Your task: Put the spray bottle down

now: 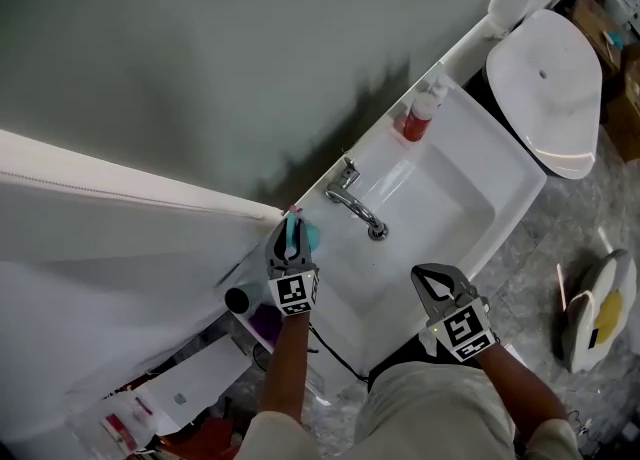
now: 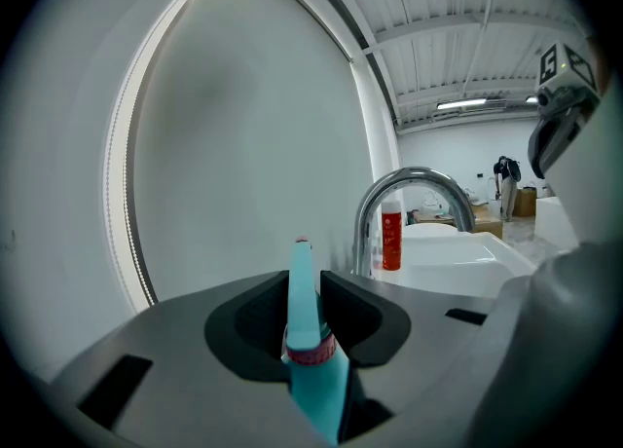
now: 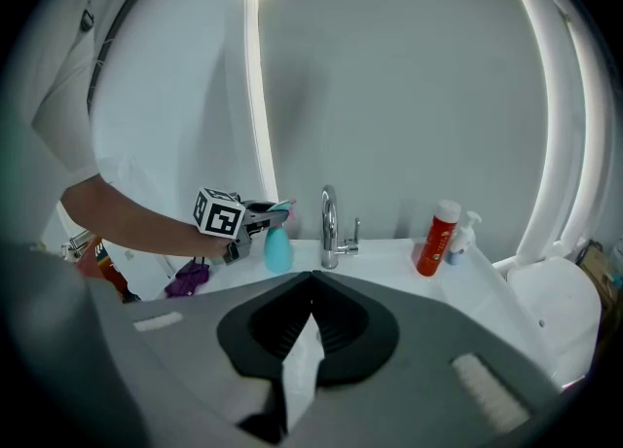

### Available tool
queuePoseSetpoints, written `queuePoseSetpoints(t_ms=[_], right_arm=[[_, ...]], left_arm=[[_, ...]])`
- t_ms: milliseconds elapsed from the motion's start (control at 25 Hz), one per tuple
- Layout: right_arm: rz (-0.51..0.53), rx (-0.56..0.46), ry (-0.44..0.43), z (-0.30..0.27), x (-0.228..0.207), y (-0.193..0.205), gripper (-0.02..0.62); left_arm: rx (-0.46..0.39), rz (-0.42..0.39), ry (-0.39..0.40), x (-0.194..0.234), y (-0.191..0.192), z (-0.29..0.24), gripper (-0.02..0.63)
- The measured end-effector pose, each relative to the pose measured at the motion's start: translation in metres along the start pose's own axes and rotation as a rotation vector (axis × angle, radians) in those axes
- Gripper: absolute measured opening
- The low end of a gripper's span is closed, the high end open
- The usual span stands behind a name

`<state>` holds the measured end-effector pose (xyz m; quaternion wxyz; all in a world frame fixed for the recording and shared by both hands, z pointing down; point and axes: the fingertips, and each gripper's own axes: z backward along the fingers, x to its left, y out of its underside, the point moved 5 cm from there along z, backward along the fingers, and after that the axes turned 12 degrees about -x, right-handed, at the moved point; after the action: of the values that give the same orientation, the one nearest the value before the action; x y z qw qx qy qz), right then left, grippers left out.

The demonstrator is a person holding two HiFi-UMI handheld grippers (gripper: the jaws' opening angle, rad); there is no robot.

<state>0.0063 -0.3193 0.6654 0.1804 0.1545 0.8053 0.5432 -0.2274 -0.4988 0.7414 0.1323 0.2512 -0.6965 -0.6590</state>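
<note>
Spray btl (image 3: 277,249) is teal plastic w/ a rounded pear-ish body, a pink ring at the neck and a long thin nozzle top. It's in the left gripper (image 2: 304,280), whose dark pads are clamped on the neck right around that pink ring. Btl is upright on the back ledge of the sink (image 1: 470,163), approx 8 o'clock from the tap (image 1: 355,206) in the head view. The base is right at the ledge, but I can't tell if it's actually touching.

Sink is glossy white, rectangular, w/ a shallow basin. Tap is shiny chrome w/ a curved spout. At about 1 o'clock from the tap there's a red cylindrical btl (image 1: 416,120) w/ a white cap, and a small white pump btl (image 3: 470,232) just beside it. Further out at 2 o'clock is a white toilet (image 1: 545,78) w/ a smooth oval lid. Wall (image 1: 200,48) behind is flat matte grey.

Right gripper (image 3: 311,279) is at approx 5 o'clock from the tap, over the sink's front edge. Its tips are pinched together on a white wipe (image 3: 300,363), thin and creased, tissue or cloth, idk which.
</note>
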Motion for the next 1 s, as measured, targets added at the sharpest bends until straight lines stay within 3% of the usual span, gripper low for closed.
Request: queuePoseSetpoints(t_ms=[600, 840, 1000], right_arm=[[-0.006, 0.030, 0.001, -0.011, 0.010, 0.008, 0.011], [0.004, 0.026, -0.008, -0.009, 0.017, 0.005, 0.011], [0.011, 0.022, 0.001, -0.003, 0.017, 0.003, 0.011]], left_arm=[[-0.079, -0.045, -0.013, -0.006, 0.003, -0.004, 0.098], [-0.037, -0.050, -0.019, 0.000, 0.009, 0.009, 0.104], [-0.008, -0.046, -0.016, 0.002, 0.009, 0.012, 0.149]])
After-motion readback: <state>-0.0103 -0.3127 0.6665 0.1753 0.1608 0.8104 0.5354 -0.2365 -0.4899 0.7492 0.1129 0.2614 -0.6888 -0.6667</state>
